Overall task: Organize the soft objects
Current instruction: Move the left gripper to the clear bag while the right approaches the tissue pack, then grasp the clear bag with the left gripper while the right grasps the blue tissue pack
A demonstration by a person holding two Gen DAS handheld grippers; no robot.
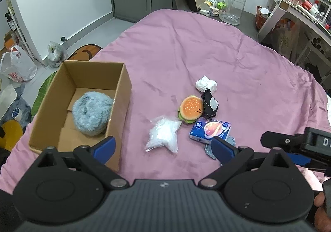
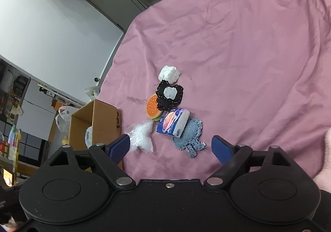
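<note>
1. Left wrist view: the left gripper (image 1: 163, 147) is held above the near edge of the pink bedspread (image 1: 206, 50), its blue-padded jaws spread wide with nothing between them.
2. An open brown cardboard box (image 1: 122, 95) is seen at the left edge of the bedspread, and a fluffy grey-blue round plush (image 1: 92, 113) lies inside it.
3. A clear plastic bag of white stuffing (image 1: 163, 136) lies near the box's right wall. Just beyond it an orange plush hamburger (image 1: 190, 110) is touched by a black stitched fabric piece with a white patch (image 1: 210, 105), with a crumpled white tissue ball (image 1: 206, 84) behind.
4. A blue printed tissue pack (image 1: 210, 130) is seen resting on a blue-grey crocheted mat (image 1: 209, 150).
5. Right wrist view: the right gripper (image 2: 171, 147) is held open over the same cluster, gripping nothing; the crocheted mat (image 2: 190, 139) and tissue pack (image 2: 172, 122) are seen between its fingers but untouched. The stuffing bag (image 2: 142, 136) lies beside the left finger (image 2: 120, 146); the box (image 2: 103, 120) stands at the left edge.
</note>
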